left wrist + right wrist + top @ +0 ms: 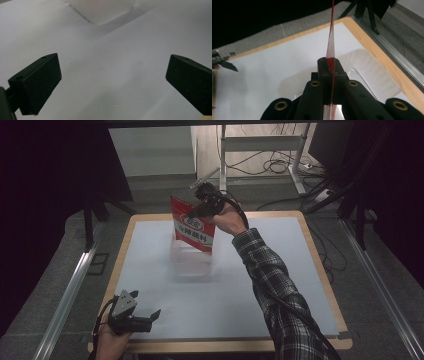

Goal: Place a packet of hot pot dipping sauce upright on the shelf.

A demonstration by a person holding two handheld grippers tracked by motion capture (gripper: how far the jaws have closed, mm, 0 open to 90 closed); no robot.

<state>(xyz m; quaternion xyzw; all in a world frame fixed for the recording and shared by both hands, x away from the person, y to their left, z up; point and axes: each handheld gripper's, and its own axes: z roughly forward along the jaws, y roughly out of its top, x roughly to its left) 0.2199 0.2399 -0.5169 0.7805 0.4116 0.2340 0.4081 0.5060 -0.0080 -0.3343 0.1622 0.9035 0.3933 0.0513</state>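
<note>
While the packet hangs over the tub, these are the relations that count:

Thing in hand: a red packet (194,226) with white lettering, held up in the air above the table (310,285).
Right gripper: the right gripper (202,209) has its jaws clamped flat on the packet's upper edge; in the right gripper view the thin red film (331,47) runs edge-on straight out from between the closed jaws.
Long axis: the packet hangs roughly upright from the grip, tilted a little, with its lower end pointing down at the tub.
Target below: a clear plastic tub (191,261) stands on the white sheet just under the packet's lower end; I cannot tell whether the packet's bottom touches it or sits a little inside its rim.
Direction of coming move: judged from this, the packet lies directly above the tub, so the move is mostly downward along the packet's own axis, with little sideways travel.
Left gripper: the left gripper (142,320) rests low at the near edge of the table, jaws spread wide and holding nothing; its own view shows bare white sheet between the pads (42,82) and the tub's corner (105,11) beyond.
Nearer hand: the right hand is at the tub; the left is well apart from it.
</note>
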